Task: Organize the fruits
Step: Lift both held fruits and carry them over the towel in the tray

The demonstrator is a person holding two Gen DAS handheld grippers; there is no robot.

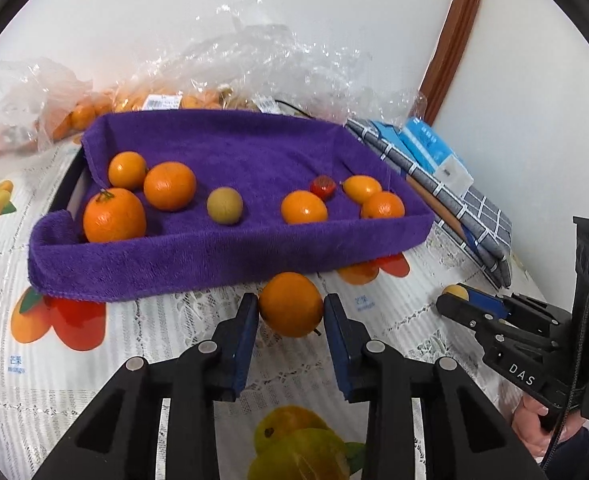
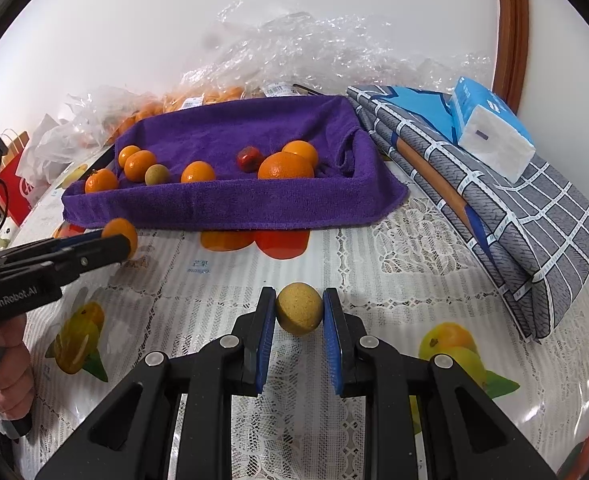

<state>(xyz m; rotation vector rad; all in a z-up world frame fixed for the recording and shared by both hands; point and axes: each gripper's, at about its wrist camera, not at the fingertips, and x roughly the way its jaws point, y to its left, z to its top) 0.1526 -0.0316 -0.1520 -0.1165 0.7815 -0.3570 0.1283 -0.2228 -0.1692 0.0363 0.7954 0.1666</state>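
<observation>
Both grippers loaded, just short of the purple tray!

The left gripper [image 1: 290,308] is clamped on an orange [image 1: 290,305], its blue pads [image 1: 249,320] pressed to both sides, right in front of the towel-lined tray [image 1: 230,256]. The right gripper [image 2: 299,308] pinches a small tan round fruit [image 2: 299,308] above the fruit-print tablecloth [image 2: 394,280], further back from the tray's front wall. Inside the tray: 3 oranges [image 1: 114,216] bunched at the left, 1 tan fruit [image 1: 225,205] in the middle, 3 more orange fruits and 1 small red fruit [image 1: 323,187] to the right (8 pieces in all). Bagged oranges in clear plastic [image 1: 94,108] sit behind; a folded checked cloth [image 2: 514,208] with a tissue pack [image 2: 490,136] on top lies to the right.
</observation>
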